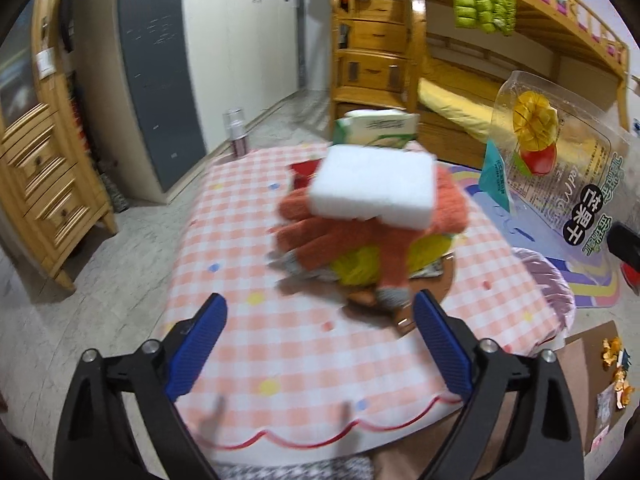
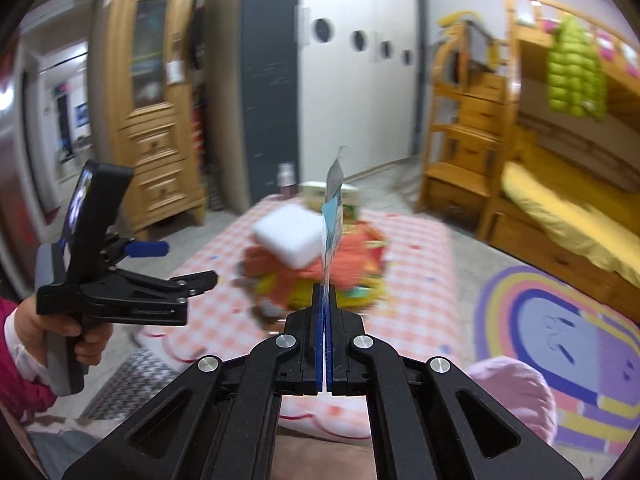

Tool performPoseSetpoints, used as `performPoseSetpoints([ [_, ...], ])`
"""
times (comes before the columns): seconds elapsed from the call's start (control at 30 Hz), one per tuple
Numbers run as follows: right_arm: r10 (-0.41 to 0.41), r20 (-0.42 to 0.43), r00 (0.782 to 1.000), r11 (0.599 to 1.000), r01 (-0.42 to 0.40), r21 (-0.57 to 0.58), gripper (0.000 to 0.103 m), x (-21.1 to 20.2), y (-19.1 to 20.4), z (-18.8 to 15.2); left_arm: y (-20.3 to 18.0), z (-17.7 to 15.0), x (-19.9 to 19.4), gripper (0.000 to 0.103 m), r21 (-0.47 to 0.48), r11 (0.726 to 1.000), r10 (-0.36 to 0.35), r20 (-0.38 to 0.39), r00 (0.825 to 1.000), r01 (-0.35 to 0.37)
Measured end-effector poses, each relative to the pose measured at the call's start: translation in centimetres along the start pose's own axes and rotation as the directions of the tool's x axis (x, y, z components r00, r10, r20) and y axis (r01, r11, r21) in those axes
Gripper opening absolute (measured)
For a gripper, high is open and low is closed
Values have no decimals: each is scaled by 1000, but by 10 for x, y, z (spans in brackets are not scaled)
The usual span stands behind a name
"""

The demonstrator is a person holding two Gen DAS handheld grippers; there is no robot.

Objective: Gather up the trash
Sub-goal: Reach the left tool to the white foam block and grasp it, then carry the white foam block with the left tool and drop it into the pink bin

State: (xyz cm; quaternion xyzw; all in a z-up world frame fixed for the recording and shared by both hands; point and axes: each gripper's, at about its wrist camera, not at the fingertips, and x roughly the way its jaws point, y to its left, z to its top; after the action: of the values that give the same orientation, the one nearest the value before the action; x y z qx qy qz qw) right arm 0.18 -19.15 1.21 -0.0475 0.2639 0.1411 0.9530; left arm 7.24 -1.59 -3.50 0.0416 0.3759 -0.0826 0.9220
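Nearest, the right tongs (image 2: 325, 300) are clamped flat on the lower edge of a clear mango bag (image 2: 333, 216), which stands edge-on above the blades; from the left wrist the same bag (image 1: 560, 168) hangs high to the right of the pile, printed face showing. Left tongs (image 1: 320, 320) gape wide, nothing between the blue pads (image 1: 196, 356), hovering short of the pile; in the right view they (image 2: 188, 268) sit left of the pile, carried by a hand (image 2: 60, 328) in a pink sleeve.

Beyond them, on the checked tabletop (image 1: 256, 360): the pile (image 1: 360, 248) of orange gloves over yellow and grey bits, a white foam block (image 1: 374, 188) resting on top. Behind the pile, a green-and-white carton (image 1: 376, 126). A small bottle (image 1: 237, 132) stands on the floor past the tabletop's far edge.

Right of the pile, low beside the tabletop, a pink-lined bin (image 1: 548, 280). Further right on the floor, scraps on cardboard (image 1: 616, 368), too small to identify.

Progress, as judged: one piece of trash lifted but not yet dropped. Bin looks the likely drop point. Remaining: the bag's release, then sorting the tabletop clutter; which items count as trash I cannot tell.
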Motion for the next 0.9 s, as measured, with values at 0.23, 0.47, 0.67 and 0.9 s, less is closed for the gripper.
performPoseSetpoints([
  [0.23, -138, -23, 990, 989, 139, 48, 0, 13, -35, -9, -43, 27, 30, 70, 48, 998, -48, 21, 999, 47],
  [0.47, -138, -41, 990, 986, 141, 85, 0, 22, -53, -22, -55, 41, 62, 66, -15, 998, -54, -38, 998, 53],
  [0.67, -124, -41, 991, 986, 128, 104, 0, 17, -56, -31, -49, 45, 68, 20, -43, 998, -54, -31, 998, 52],
  [0.9, -108, -4, 994, 982, 107, 157, 0, -4, -65, -32, -49, 26, 9, 19, 50, 997, -58, 92, 994, 53],
])
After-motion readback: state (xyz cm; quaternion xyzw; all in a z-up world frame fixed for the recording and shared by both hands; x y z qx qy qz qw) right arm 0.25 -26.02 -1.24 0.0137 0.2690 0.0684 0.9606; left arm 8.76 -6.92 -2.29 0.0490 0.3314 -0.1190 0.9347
